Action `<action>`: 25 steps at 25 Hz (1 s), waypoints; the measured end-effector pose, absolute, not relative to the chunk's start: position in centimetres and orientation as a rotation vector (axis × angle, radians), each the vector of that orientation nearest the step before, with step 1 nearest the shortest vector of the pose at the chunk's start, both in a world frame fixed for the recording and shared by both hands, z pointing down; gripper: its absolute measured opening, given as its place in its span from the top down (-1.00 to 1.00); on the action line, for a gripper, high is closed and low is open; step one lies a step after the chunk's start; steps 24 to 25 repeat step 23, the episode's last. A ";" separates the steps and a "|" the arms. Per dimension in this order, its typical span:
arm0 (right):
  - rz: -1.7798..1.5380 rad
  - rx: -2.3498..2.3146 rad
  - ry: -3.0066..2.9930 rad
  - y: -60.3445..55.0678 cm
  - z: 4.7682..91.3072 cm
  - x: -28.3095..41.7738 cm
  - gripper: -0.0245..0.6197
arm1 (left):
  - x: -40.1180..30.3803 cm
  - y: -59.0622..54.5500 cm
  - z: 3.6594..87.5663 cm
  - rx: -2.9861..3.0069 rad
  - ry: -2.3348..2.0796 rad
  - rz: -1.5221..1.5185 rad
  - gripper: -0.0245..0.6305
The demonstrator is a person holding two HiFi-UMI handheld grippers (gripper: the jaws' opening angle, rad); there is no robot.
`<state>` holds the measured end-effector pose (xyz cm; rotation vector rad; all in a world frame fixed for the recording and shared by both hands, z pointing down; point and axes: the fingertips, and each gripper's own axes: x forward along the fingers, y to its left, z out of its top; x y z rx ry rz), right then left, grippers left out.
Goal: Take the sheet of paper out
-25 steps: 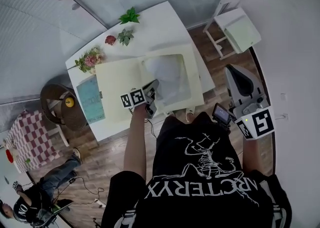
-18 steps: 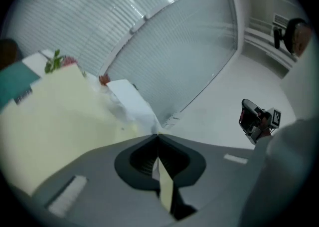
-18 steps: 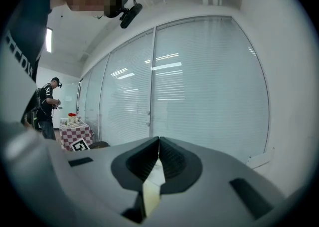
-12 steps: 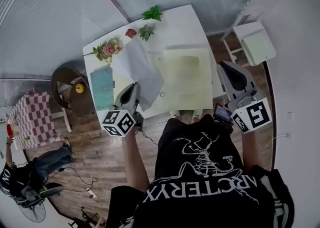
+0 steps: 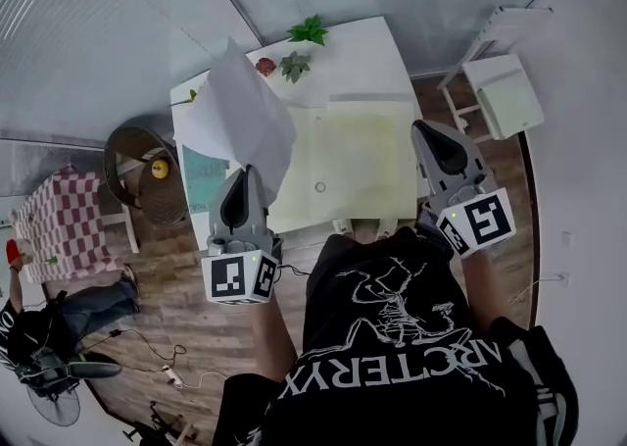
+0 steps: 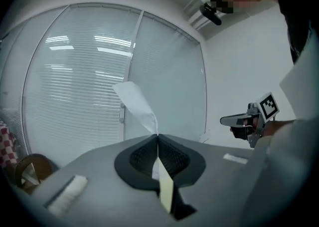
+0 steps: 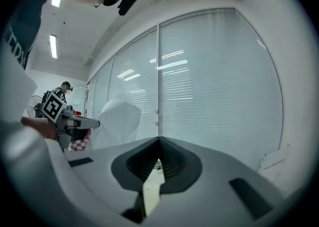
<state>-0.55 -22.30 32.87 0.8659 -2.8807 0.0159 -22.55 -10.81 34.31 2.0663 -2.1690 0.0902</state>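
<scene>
The sheet of paper (image 5: 238,119) hangs in the air, pinched by one lower corner in the left gripper (image 5: 247,175). The rest of the sheet fans up and away from the jaw tips. In the head view it spreads over the left end of the white table (image 5: 358,54). It hides part of a teal pad (image 5: 199,172) there and overlaps the left edge of the pale yellow folder (image 5: 348,155) that lies flat on the tabletop.

In the left gripper view the jaws are pressed together on the paper (image 6: 138,103). The paper rises from their tip as a narrow, slightly curled white strip, seen almost edge-on against the window blinds (image 6: 84,76).

The right gripper (image 5: 425,130) is held level beside the folder's right edge, well apart from the sheet. Its own view shows the jaws closed against each other with nothing gripped. From that view the sheet (image 7: 116,121) appears off to the left as a broad white shape standing up from the left gripper (image 7: 94,122).

At the table's far edge stand a green leafy plant (image 5: 309,29), a smaller plant (image 5: 293,66) and a red flower (image 5: 265,66). A white chair (image 5: 500,89) stands to the right of the table, and a round wicker seat (image 5: 132,155) to its left.
</scene>
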 end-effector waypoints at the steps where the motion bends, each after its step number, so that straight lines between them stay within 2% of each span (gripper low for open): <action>1: 0.012 0.859 -2.881 -22.3 32.8 -0.6 0.89 | -22.3 -11.0 33.8 2.077 -2.176 0.083 0.89; 25: -0.042 0.818 -2.929 -21.7 30.4 0.3 0.89 | -18.9 -12.6 30.3 2.205 -2.204 0.104 0.89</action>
